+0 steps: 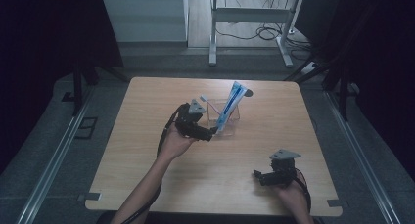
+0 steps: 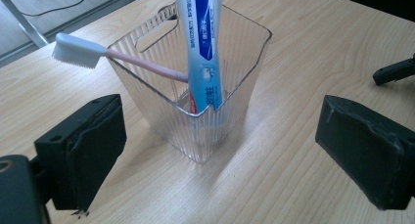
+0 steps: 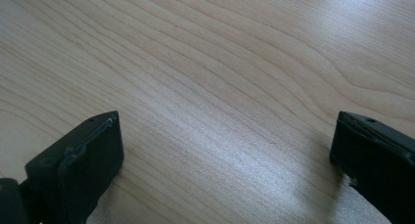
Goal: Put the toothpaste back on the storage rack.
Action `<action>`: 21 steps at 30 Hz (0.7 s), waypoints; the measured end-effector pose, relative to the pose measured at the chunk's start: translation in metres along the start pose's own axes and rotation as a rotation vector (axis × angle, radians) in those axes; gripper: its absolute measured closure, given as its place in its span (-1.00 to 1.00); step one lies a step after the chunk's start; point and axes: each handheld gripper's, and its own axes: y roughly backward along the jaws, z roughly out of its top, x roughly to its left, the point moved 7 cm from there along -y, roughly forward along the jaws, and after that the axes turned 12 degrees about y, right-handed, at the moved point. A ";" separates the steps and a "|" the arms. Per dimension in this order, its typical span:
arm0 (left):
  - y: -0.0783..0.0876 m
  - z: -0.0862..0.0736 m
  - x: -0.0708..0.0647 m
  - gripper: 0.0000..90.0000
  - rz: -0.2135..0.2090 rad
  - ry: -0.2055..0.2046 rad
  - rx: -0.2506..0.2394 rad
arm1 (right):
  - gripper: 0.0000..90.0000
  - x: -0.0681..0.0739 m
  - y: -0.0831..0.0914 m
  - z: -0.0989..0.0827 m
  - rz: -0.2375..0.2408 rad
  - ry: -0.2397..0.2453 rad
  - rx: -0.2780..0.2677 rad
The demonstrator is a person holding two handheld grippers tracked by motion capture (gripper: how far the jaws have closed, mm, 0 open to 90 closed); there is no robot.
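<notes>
Toothpaste [image 2: 202, 48] is standing in a clear cup [image 2: 161, 114] near the middle of the table [image 1: 147, 136]. It is a blue and white tube, and it is leaning against one corner of the cup with its top end sticking out high above the rim. A toothbrush [image 2: 78, 52] is lying in the same cup, with its pink handle going down inside and its white bristles hanging out over the rim.

In the high view, the left tool [image 1: 211, 132] is sitting just beside the cup [image 1: 224, 117], held in the person's left hand [image 1: 173, 141]. In the left gripper view its two black jaws are spread wide apart, one on each side of the cup, and they are gripping nothing.

Well apart from the cup, the right tool [image 1: 258, 174] is resting low near the front edge of the table. Its jaws are also wide apart, with bare wood between them.
</notes>
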 end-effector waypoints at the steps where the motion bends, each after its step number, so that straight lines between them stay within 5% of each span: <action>1: 0.001 -0.001 0.000 -0.88 0.001 -0.002 0.001 | -1.00 0.000 0.000 0.000 0.000 0.000 0.000; 21: 0.023 -0.019 0.005 -0.88 0.008 0.012 -0.006 | -1.00 0.000 0.000 0.000 0.000 0.000 0.000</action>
